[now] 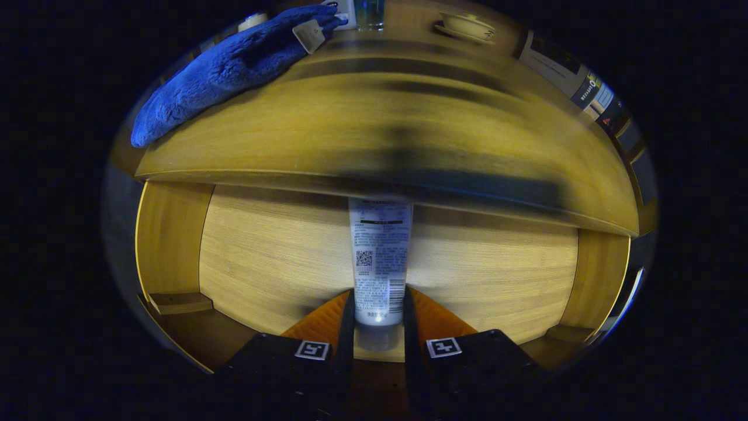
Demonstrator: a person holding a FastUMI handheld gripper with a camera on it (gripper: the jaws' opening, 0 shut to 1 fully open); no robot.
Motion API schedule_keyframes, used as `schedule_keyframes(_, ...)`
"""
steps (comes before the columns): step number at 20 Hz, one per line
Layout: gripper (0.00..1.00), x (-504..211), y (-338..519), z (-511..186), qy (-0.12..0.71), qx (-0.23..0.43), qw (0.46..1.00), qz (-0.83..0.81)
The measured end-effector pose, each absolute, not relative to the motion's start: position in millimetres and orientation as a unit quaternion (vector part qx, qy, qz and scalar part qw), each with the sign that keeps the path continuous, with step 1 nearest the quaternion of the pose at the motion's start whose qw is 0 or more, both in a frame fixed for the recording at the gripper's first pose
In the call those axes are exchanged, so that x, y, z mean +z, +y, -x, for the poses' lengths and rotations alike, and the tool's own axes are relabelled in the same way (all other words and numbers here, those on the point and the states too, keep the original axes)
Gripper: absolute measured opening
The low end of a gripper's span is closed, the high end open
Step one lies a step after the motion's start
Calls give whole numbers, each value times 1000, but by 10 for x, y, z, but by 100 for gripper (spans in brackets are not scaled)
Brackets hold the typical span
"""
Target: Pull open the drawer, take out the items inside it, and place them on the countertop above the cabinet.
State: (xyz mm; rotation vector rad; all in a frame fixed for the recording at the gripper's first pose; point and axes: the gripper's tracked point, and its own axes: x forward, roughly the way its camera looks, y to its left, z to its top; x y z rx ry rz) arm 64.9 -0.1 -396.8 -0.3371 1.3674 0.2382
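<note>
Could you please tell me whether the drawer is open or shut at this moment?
Open: the drawer shows its bare wooden floor below the countertop. The gripper is shut on the white tube inside it.

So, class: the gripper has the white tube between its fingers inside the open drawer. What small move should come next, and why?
Probably lift the white tube straight up and back out of the drawer. The gripper looks shut on the tube's lower end, while its top is still tucked under the countertop edge, so it must clear that edge before being placed above.

White tube (pixel 380 263) with black print between black-and-orange claw (pixel 378 310) fingers; yellow-brown wood-grain drawer (pixel 269 251) and counter (pixel 327 134); blue fuzzy cloth (pixel 228 64).
</note>
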Motion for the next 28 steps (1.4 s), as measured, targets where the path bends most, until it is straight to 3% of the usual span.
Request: schedule_keyframes(28, 46, -2346, -294, -353, 545, 131, 821, 104)
